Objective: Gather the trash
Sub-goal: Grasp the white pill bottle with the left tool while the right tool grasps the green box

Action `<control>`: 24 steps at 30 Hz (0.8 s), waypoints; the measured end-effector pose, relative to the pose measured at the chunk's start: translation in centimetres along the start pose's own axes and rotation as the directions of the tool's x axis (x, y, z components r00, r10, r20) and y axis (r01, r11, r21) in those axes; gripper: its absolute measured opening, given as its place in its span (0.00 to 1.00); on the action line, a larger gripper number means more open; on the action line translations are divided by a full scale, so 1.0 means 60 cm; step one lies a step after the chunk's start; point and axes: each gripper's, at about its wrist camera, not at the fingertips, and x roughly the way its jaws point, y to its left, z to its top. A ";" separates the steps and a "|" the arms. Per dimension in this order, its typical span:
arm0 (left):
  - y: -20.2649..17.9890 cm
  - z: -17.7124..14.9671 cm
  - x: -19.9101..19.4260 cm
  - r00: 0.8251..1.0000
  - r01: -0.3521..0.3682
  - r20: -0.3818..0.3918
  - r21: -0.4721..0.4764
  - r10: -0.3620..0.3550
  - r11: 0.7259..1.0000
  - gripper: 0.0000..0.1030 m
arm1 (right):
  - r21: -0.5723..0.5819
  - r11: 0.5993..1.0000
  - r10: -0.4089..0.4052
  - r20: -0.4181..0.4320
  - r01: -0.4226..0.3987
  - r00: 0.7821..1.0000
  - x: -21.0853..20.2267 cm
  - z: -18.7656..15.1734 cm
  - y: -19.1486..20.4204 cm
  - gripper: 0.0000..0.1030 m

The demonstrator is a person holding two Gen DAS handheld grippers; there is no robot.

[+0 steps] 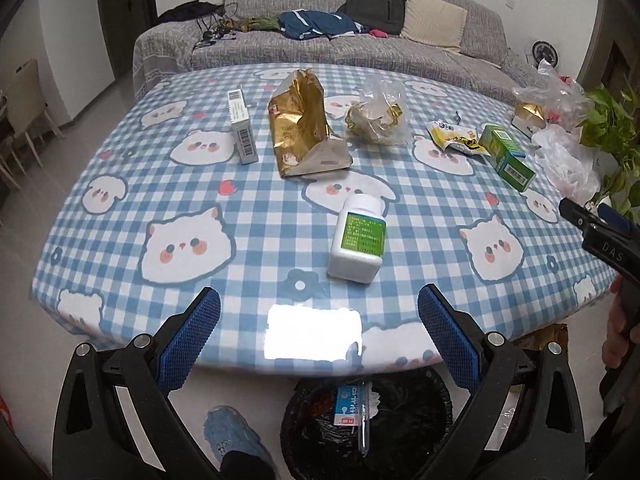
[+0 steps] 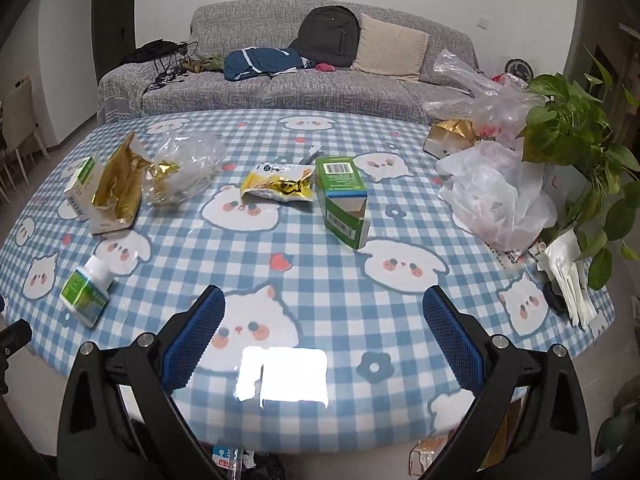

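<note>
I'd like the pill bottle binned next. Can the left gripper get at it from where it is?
Probably yes. The white pill bottle lies on its side just ahead of the open left gripper, with only bare tablecloth between them. Nothing touches the bottle, and the trash bin sits right below the table edge.

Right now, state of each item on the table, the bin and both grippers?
left gripper: open, empty
right gripper: open, empty
white bottle: lying down, capped
green box: end flap open
gold bag: torn open, crumpled
yellow wrapper: torn open
white box: on its edge
trash bin: lined, partly filled
</note>
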 end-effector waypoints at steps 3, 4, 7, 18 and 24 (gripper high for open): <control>-0.003 0.023 0.027 1.000 0.002 -0.015 0.001 -0.002 1.000 0.94 | 0.015 1.000 0.007 -0.002 -0.007 1.000 0.035 0.034 -0.015 0.91; -0.005 0.029 0.035 1.000 0.006 -0.020 0.005 -0.006 1.000 0.94 | 0.017 1.000 0.005 0.000 -0.005 1.000 0.046 0.045 -0.017 0.91; -0.015 0.044 0.066 0.999 0.012 -0.039 0.003 -0.012 1.000 0.94 | 0.023 1.000 0.005 -0.008 -0.005 1.000 0.086 0.075 -0.026 0.89; -0.047 0.076 0.132 0.997 -0.011 -0.070 0.027 0.013 1.000 0.94 | 0.058 0.998 0.028 -0.053 -0.025 0.998 0.215 0.153 -0.042 0.77; -0.051 0.079 0.157 0.996 -0.018 -0.085 0.041 0.022 0.999 0.93 | 0.063 0.998 0.015 -0.092 -0.009 0.996 0.259 0.157 -0.043 0.69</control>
